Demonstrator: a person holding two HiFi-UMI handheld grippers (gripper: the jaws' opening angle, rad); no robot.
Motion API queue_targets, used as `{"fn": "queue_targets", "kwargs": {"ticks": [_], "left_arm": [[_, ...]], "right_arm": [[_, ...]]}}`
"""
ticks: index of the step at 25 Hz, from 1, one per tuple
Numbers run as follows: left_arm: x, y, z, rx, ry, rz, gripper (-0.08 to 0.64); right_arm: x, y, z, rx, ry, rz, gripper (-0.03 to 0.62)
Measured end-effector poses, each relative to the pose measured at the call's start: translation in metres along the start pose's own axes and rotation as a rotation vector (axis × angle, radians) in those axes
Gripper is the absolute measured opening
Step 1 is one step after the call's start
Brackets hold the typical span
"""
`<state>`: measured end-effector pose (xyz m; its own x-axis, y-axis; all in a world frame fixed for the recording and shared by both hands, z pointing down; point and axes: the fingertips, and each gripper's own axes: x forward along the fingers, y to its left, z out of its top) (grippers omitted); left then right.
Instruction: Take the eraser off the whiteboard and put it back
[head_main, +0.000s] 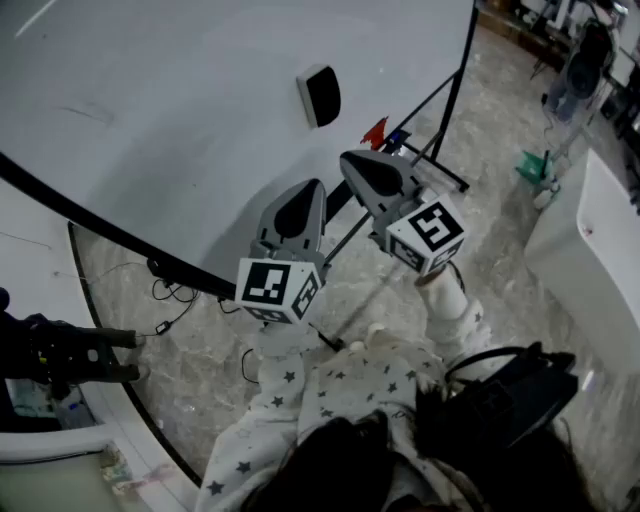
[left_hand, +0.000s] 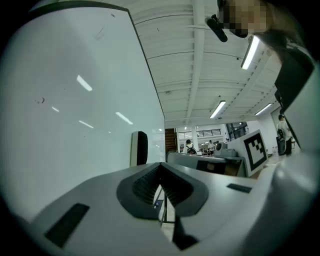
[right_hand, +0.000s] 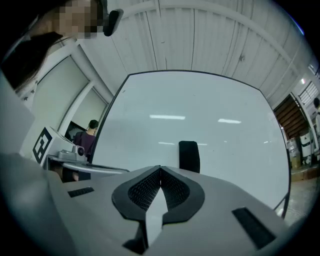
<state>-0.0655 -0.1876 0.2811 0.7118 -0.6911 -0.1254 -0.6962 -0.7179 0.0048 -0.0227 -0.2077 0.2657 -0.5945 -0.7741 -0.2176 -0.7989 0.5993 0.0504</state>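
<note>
Eraser (head_main: 320, 95) sits on the whiteboard (head_main: 170, 110), a dark block stuck flat to the white surface in the upper middle of the head view, with nothing touching it. Both tools are raised in front of the board, just below the eraser in the frame.

The left tool (head_main: 313, 186) is at centre, its marker cube (head_main: 277, 288) toward the person. Look along it in the left gripper view: the jaws are pressed together at the tips with nothing between them. The eraser stands upright on the board just left of the tips and beyond them.

The right tool (head_main: 350, 160) is just to the right and a touch higher in the head view, its nose nearer the eraser but apart from it. Its jaws are closed too, ribbed pads meeting at the tip, and it is empty. In the right gripper view the eraser shows just above the tip, slightly right, with ceiling lights reflected in the board around it.

Star-patterned sleeves (head_main: 300, 400) fill the bottom of the head view. The board's black stand (head_main: 463, 62) runs down to a marbled floor (head_main: 490, 120) at upper right, with something small and red (head_main: 375, 131) by its foot. A person in a dark top (right_hand: 89, 136) shows at the board's left edge in the right gripper view.
</note>
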Motion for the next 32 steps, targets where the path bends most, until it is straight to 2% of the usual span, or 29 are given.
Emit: {"fn": "queue_targets", "kwargs": {"ticks": [4, 8, 11, 15, 19, 20, 21, 22, 24, 27, 32], "left_arm": [[0.004, 0.001, 0.002, 0.011, -0.006, 0.021, 0.002], [0.027, 0.009, 0.003, 0.018, -0.006, 0.044, 0.002], [0.026, 0.012, 0.004, 0.023, -0.014, 0.063, 0.002], [0.048, 0.02, 0.002, 0.028, -0.015, 0.075, 0.002], [0.058, 0.023, 0.003, 0.026, -0.021, 0.078, 0.002], [0.059, 0.022, 0.003, 0.028, -0.019, 0.079, 0.002], [0.06, 0.022, 0.003, 0.031, -0.017, 0.081, 0.002], [0.062, 0.022, 0.003, 0.034, -0.015, 0.083, 0.002], [0.062, 0.023, 0.005, 0.041, -0.014, 0.09, 0.002], [0.061, 0.027, 0.01, 0.043, -0.018, 0.099, 0.002], [0.054, 0.038, 0.013, 0.049, -0.007, 0.145, 0.002]], "right_arm": [[-0.002, -0.018, 0.008, -0.011, -0.016, -0.024, 0.005], [0.008, -0.042, 0.034, -0.094, -0.151, -0.041, 0.005], [0.011, -0.039, 0.034, -0.135, -0.135, -0.021, 0.005], [0.02, -0.063, 0.033, -0.091, -0.155, -0.019, 0.005], [0.025, -0.072, 0.04, -0.185, -0.15, -0.053, 0.006], [0.028, -0.071, 0.04, -0.183, -0.152, -0.041, 0.029], [0.031, -0.071, 0.039, -0.158, -0.153, -0.025, 0.167], [0.035, -0.071, 0.037, -0.124, -0.152, -0.009, 0.24], [0.044, -0.074, 0.031, -0.103, -0.135, 0.0, 0.272], [0.059, -0.081, 0.024, -0.081, -0.106, -0.012, 0.273], [0.083, -0.081, 0.022, -0.06, -0.12, 0.01, 0.273]]}}
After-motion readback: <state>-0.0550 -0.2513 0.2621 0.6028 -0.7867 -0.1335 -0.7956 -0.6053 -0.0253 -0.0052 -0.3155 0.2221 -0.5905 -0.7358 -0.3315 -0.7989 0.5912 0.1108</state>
